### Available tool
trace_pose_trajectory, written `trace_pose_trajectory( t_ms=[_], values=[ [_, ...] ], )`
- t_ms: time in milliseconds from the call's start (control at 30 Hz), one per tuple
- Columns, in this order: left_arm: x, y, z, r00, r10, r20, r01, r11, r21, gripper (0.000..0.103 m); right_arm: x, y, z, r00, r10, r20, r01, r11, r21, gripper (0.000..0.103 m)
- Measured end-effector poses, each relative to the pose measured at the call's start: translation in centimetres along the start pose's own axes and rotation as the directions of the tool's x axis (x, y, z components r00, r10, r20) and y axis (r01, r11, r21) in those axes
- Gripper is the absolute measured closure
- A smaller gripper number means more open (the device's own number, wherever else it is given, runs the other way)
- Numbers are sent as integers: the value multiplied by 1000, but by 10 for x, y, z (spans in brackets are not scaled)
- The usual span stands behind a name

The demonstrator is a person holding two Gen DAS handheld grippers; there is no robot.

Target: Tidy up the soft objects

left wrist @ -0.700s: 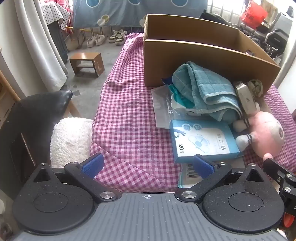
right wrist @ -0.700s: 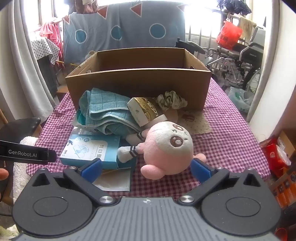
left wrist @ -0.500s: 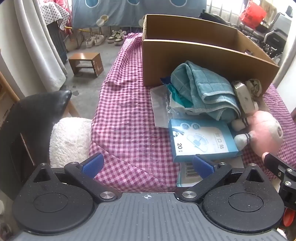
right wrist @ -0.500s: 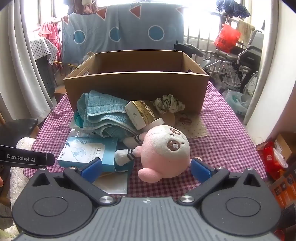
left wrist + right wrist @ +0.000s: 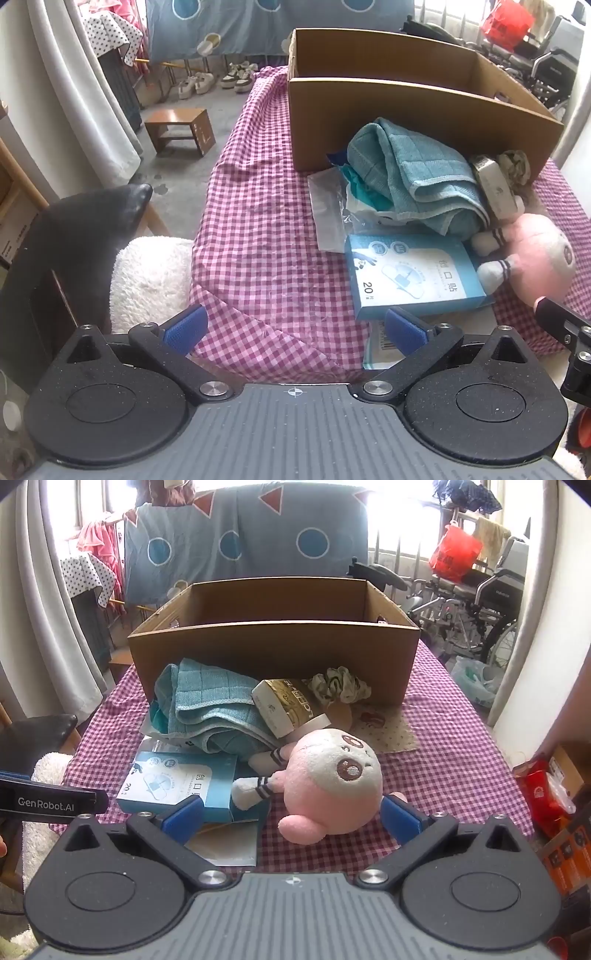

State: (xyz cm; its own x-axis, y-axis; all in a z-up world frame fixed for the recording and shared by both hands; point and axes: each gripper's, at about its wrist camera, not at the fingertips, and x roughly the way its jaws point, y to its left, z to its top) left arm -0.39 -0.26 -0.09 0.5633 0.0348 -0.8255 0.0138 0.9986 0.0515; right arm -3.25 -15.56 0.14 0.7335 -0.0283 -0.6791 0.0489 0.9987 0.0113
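I'm holding both grippers, left and right, with jaws spread wide and gripping nothing, the right hovering by the plush, perhaps just touching it.

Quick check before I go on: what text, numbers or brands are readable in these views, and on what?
"GenRobot.AI": on the left tool's finger.
"20": on the blue box, beside Chinese characters reading "创口贴".
Gold pack: lettering unreadable.
Barcode slip: digits too small.
Wheelchair: frame lettering too blurred.
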Motion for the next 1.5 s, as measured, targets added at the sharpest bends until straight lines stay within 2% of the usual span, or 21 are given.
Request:
trace_pose_trajectory(
  t_ms=[1500],
  values=[
    [-1,2,-1,1000,12,-4,-12,1000,10,0,-1,4,0,1000,2,0,-2,1000,-5,0]
  ],
)
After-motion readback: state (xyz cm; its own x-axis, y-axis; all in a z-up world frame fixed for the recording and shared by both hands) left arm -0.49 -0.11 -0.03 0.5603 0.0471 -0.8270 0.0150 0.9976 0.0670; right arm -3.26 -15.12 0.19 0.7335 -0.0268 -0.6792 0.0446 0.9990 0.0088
